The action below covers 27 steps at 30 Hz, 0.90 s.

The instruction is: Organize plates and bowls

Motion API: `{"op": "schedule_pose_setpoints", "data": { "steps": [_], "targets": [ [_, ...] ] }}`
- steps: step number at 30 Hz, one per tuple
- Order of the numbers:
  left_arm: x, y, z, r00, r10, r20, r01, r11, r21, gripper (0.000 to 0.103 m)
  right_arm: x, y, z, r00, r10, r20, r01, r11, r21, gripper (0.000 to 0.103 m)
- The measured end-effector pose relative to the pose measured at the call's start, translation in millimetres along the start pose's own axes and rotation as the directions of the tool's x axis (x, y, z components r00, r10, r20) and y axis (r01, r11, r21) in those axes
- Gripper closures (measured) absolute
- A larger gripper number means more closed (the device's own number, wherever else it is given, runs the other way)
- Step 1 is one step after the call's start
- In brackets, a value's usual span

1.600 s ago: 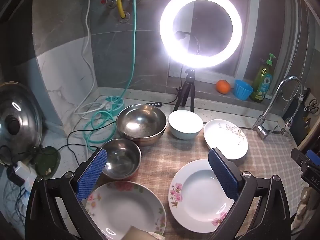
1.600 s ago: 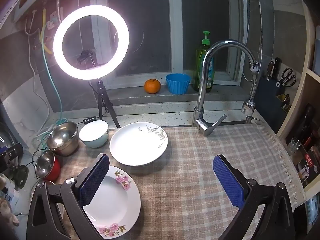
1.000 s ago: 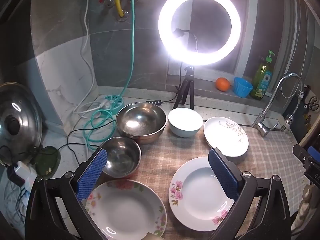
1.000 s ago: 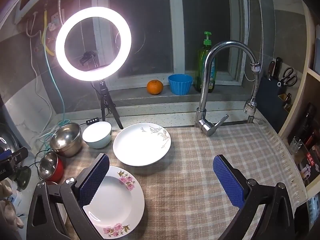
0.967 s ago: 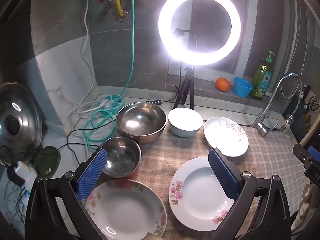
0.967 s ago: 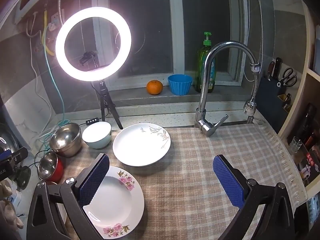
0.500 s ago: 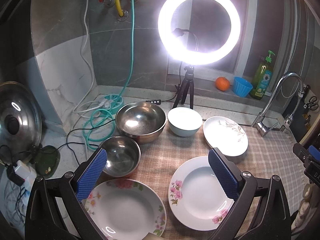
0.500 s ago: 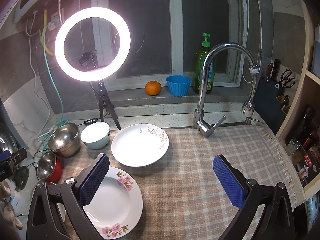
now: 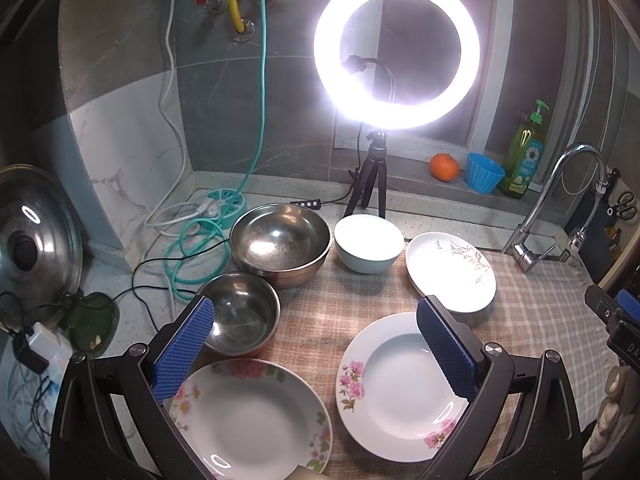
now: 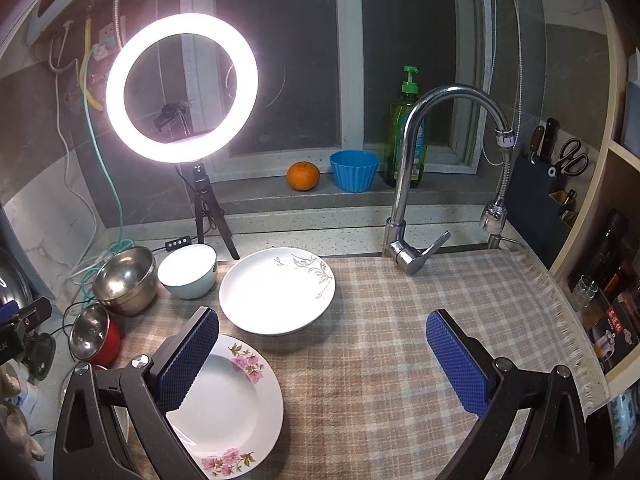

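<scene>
Left wrist view: both grippers hanging over the dishes, nothing picked up.

The left gripper [image 9: 314, 344] is spread wide with nothing in it, above two pink-flower plates, one near left [image 9: 256, 416] and one near right [image 9: 400, 388]. Further back on the checked cloth [image 9: 360, 296] over the desk sit a small steel bowl [image 9: 240, 316], a big steel bowl [image 9: 280, 240], a pale blue bowl [image 9: 368, 242] and a leaf-pattern plate [image 9: 450, 270], all sitting apart, none stacked. The right gripper [image 10: 322, 360] is just as wide open and empty, its left pad over a flower plate, with bare cloth to the right. A ring light [image 10: 182, 88] glares from the far side.
</scene>
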State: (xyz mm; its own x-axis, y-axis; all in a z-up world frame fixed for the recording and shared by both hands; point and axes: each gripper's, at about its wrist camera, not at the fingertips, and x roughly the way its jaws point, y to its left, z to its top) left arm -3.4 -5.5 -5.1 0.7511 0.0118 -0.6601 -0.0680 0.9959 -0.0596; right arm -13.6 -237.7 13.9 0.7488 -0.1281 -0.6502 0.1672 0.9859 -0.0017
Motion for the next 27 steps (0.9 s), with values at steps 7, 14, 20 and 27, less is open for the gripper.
{"op": "schedule_pose_setpoints", "data": {
  "steps": [7, 14, 20, 27],
  "targets": [
    [1.4, -3.3, 2.1, 1.0, -0.008, -0.002, 0.008, 1.0, 0.007, 0.002, -0.2, -0.3, 0.7, 1.0, -0.004, 0.003, 0.004, 1.0, -0.004, 0.0],
    [1.2, -3.3, 2.9, 1.0, -0.009, -0.002, 0.009, 1.0, 0.006, 0.002, -1.5, -1.2, 0.6, 1.0, -0.007, 0.002, 0.007, 1.0, -0.002, 0.0],
    [2.2, -7.6, 5.3, 1.0, -0.014, -0.006, 0.014, 1.0, 0.011, 0.002, -1.9, -1.5, 0.4, 1.0, -0.007, 0.001, 0.007, 1.0, -0.002, 0.0],
    [2.6, -8.2, 5.6, 1.0, -0.016, -0.008, 0.016, 1.0, 0.01, 0.002, -1.7, -1.9, -0.1, 1.0, -0.006, -0.001, 0.006, 1.0, -0.001, 0.0]
  ]
}}
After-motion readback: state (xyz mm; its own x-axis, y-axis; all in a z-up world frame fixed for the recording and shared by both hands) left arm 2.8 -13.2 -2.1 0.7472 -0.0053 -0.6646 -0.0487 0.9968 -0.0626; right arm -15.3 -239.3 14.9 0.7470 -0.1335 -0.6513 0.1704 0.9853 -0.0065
